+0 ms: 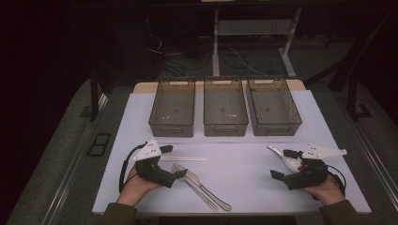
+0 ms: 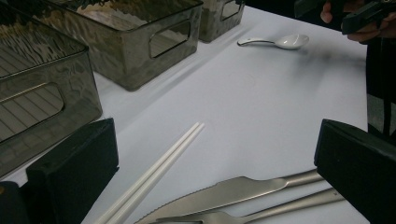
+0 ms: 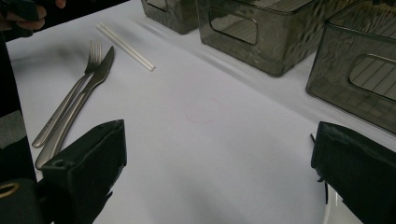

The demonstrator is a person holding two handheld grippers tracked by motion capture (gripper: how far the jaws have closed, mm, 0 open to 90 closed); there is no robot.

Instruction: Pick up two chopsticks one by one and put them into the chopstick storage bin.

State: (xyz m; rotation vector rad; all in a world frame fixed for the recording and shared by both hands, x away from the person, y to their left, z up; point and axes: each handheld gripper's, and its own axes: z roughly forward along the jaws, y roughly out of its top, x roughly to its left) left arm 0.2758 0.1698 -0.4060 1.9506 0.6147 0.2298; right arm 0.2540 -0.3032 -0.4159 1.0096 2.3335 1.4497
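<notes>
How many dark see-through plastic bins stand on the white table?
3, side by side in one row at the far side of the white table: the left bin, the middle bin, the right bin. None seems hidden.

A wide bare stretch of the counter (image 1: 244,159) lies open across the middle, between the near edge and the three bins (image 1: 225,112) that stand side by side along the far edge, blocking passage there. Narrow gaps part the bins. Toward the near left corner, the knife (image 1: 206,185) and fork (image 1: 190,183) lie close together, with the white chopsticks (image 1: 184,159) just beyond them. Toward the right edge, the white spoon (image 1: 285,158) lies apart from everything else.
</notes>
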